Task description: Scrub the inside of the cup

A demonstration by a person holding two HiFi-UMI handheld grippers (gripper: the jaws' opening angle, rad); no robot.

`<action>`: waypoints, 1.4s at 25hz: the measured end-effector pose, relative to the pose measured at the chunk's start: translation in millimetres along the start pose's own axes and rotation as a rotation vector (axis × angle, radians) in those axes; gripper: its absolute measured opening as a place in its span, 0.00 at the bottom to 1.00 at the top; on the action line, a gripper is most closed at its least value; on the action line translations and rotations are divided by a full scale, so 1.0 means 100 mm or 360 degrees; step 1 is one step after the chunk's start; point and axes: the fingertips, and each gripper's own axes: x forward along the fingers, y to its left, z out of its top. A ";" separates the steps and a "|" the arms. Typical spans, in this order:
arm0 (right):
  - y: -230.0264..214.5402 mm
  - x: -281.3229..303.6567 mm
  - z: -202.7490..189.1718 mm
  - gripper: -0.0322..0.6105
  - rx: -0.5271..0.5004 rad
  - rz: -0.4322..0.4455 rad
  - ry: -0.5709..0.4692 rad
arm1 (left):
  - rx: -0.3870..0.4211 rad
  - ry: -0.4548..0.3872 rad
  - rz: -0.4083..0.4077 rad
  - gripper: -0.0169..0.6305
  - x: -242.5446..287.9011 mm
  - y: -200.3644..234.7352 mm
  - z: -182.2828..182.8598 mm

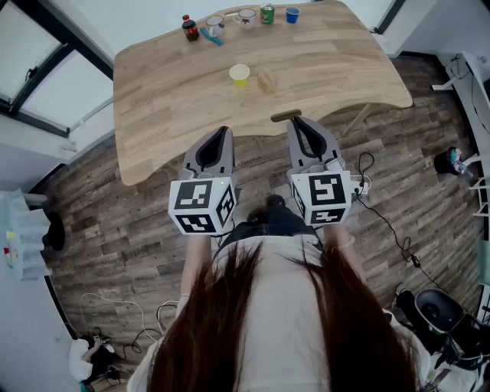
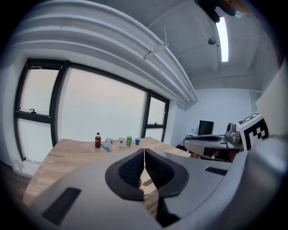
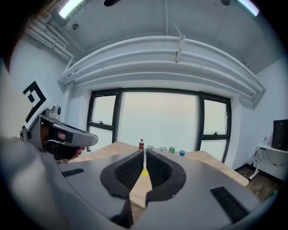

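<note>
Claws first: your left gripper (image 1: pixel 223 132) and right gripper (image 1: pixel 295 121) are both pinched fully closed with nothing between the jaws. They sit side by side, tips over the near edge of the wooden table (image 1: pixel 153 99). Your yellow cup (image 1: pixel 240 74) stands mid-table at 12 o'clock from them. Bare wood lies all round it, except for a small tan object (image 1: pixel 266 80) just beside it at 3 o'clock. Along the far edge, well apart from it, runs a row: cola bottle (image 1: pixel 190 28), glass (image 1: pixel 215 26), teal brush (image 1: pixel 212 38), mug (image 1: pixel 246 17), green can (image 1: pixel 266 14), blue cup (image 1: pixel 292 14). On the floor (image 1: pixel 115 199) at your 4 o'clock trail cables (image 1: pixel 390 230).
</note>
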 end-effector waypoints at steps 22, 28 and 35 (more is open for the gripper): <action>-0.63 1.28 -0.06 0.11 0.0109 0.0089 0.0048 | 0.0052 0.0000 0.0002 0.05 1.33 0.52 0.27; -0.84 1.65 -0.10 0.11 0.0112 0.0155 0.0097 | 0.0023 0.0005 0.0028 0.05 1.70 0.69 0.34; -1.01 2.01 -0.23 0.11 0.0089 0.0246 0.0157 | 0.0023 0.0021 0.0086 0.05 1.97 0.81 0.32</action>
